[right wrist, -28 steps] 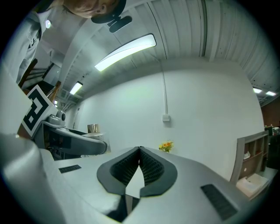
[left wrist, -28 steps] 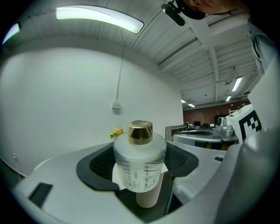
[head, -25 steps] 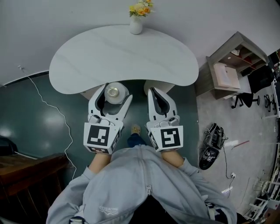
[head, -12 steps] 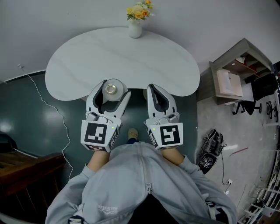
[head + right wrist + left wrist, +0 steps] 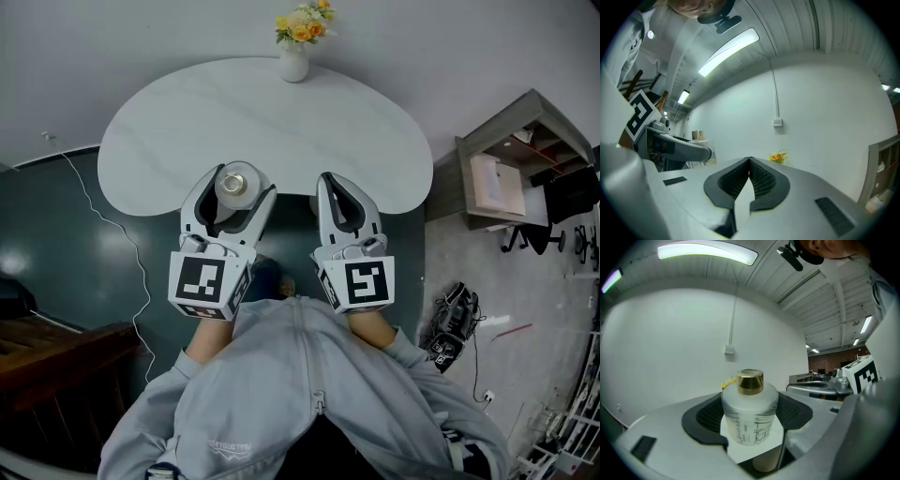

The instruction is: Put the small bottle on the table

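Observation:
A small frosted bottle with a gold cap stands upright between the jaws of my left gripper, which is shut on it. In the head view the bottle hangs over the near edge of the white kidney-shaped table. The left gripper view shows the bottle filling the gap between the dark pads, with printed lines on its side. My right gripper is shut with nothing in it, its tips at the table's near edge. In the right gripper view the pads meet at the tip.
A white vase of yellow flowers stands at the table's far edge. A wooden shelf unit and an office chair are at the right. A cable runs over the dark floor at the left, and a black device lies at lower right.
Both grippers have moved forward toward the table. The bottle in the left gripper now hangs over the table's near edge instead of over the floor.

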The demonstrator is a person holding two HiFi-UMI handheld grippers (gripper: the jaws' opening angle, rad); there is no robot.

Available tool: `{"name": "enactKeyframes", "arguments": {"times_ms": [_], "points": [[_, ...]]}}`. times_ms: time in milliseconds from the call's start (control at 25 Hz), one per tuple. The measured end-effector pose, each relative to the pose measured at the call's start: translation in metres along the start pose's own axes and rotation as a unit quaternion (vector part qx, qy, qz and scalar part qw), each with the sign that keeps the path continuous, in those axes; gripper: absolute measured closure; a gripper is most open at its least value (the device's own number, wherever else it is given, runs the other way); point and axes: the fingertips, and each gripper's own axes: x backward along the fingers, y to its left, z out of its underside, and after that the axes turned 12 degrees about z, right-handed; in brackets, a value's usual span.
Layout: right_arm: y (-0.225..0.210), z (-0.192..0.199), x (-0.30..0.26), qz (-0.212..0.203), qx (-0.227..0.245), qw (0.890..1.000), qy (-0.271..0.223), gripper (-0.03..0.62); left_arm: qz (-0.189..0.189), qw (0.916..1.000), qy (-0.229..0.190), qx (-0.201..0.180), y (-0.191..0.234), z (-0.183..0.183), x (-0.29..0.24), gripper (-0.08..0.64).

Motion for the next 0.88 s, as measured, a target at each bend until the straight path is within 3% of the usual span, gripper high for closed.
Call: {"name": "enactKeyframes", "arguments": {"times_ms": [520, 880], "points": [[0.003, 0.014, -0.062, 0.008, 0.005, 1.000, 0.011, 0.566, 0.009, 0.9999, 0.006, 0.003, 0.053, 0.006, -0.042, 0.229], [0.004, 0.022, -0.133, 0.024, 0.011, 1.000, 0.013, 0.566, 0.034, 0.9993, 0.012, -0.002, 0.106, 0.005, -0.093, 0.229]]}}
